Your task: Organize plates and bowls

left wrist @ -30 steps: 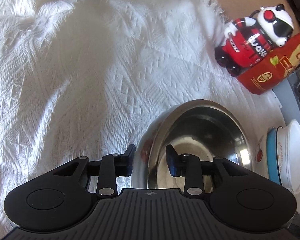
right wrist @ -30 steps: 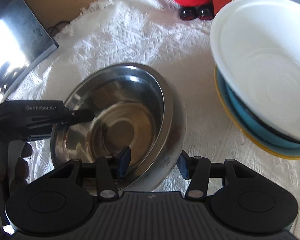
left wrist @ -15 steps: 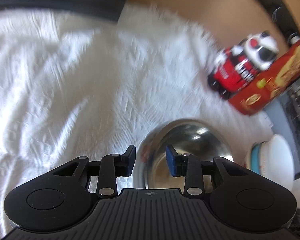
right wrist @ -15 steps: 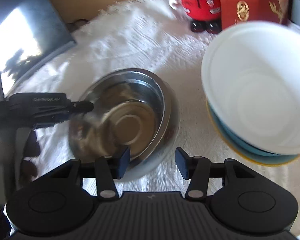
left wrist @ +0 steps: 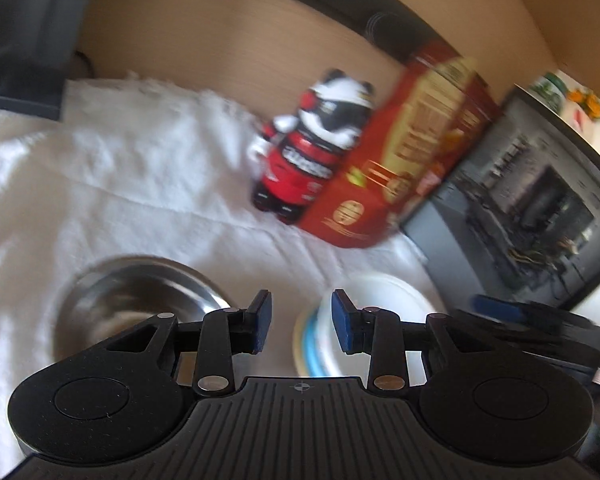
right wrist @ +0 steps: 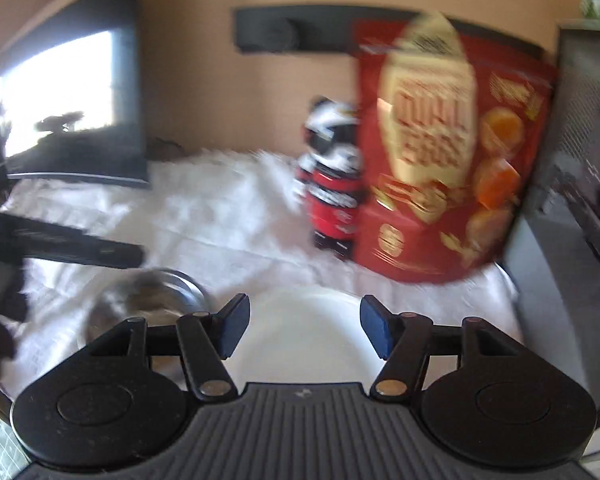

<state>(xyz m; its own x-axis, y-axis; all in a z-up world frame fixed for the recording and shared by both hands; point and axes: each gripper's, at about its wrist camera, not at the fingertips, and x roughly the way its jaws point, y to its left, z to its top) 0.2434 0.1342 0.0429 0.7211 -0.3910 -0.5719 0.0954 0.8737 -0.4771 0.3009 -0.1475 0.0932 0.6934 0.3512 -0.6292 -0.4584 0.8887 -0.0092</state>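
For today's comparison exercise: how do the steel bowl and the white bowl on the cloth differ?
The steel bowl is shiny grey metal; the white bowl is matt white. The steel bowl sits alone, straight on the white cloth; the white bowl tops a stack above blue and yellow dishes. The steel bowl lies to the left, the white bowl nearer the red box. Both are round, upright and ungripped.

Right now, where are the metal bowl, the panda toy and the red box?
metal bowl (left wrist: 140, 300), left wrist view, inner wall.
panda toy (left wrist: 304, 160), left wrist view, red belly.
red box (right wrist: 440, 160), right wrist view, front face.
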